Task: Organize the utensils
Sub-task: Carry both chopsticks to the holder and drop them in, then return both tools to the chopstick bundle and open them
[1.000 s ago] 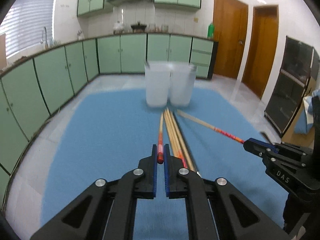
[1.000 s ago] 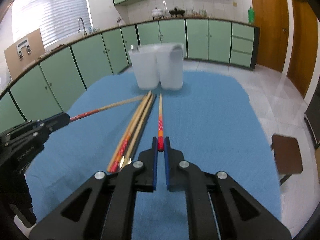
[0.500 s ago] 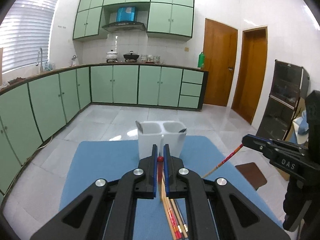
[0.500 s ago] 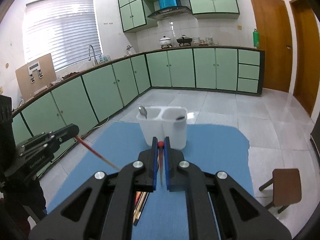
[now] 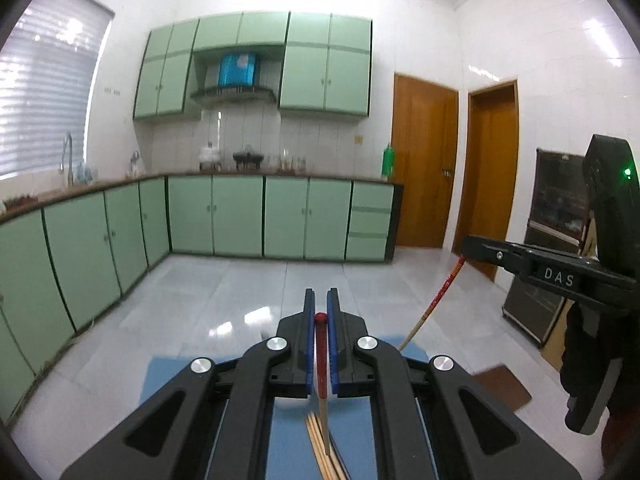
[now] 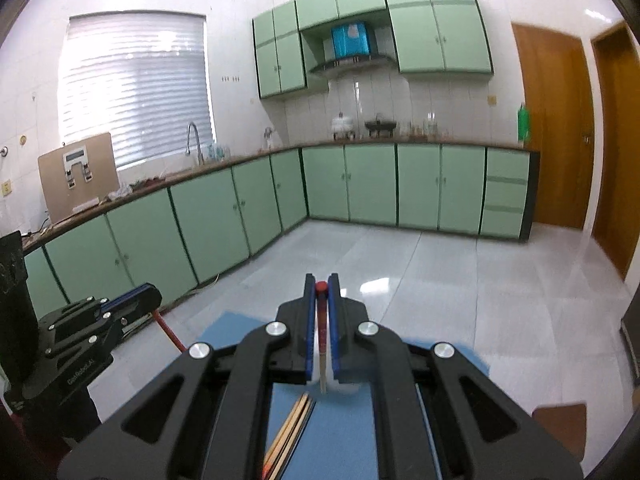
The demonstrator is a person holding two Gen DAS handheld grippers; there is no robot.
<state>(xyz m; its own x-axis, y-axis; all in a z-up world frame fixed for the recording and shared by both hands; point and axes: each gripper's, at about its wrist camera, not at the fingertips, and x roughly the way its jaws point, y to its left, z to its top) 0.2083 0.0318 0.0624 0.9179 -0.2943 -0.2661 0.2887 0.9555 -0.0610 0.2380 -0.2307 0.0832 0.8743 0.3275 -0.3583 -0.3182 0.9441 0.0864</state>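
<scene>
**Wood, plastic and cloth**

The chopstick [image 5: 321,356] looks like pale wood with a glossy red lacquered end. The fingers [image 5: 307,344] are matt black plastic with blue pads. The tabletop [image 6: 344,436] cloth is matt blue. The floor [image 6: 460,280] tiles are glossy.

The left gripper [image 5: 321,312] was black with blue pads [image 5: 308,344], and the right gripper [image 6: 321,300] had the same colours. Each held a chopstick [image 5: 321,356] with a red top and a pale wooden lower part. The table [image 5: 288,444] cover was blue. The cabinets [image 5: 236,216] were light green, the doors [image 5: 424,160] orange-brown, the floor [image 5: 240,288] pale grey.
</scene>
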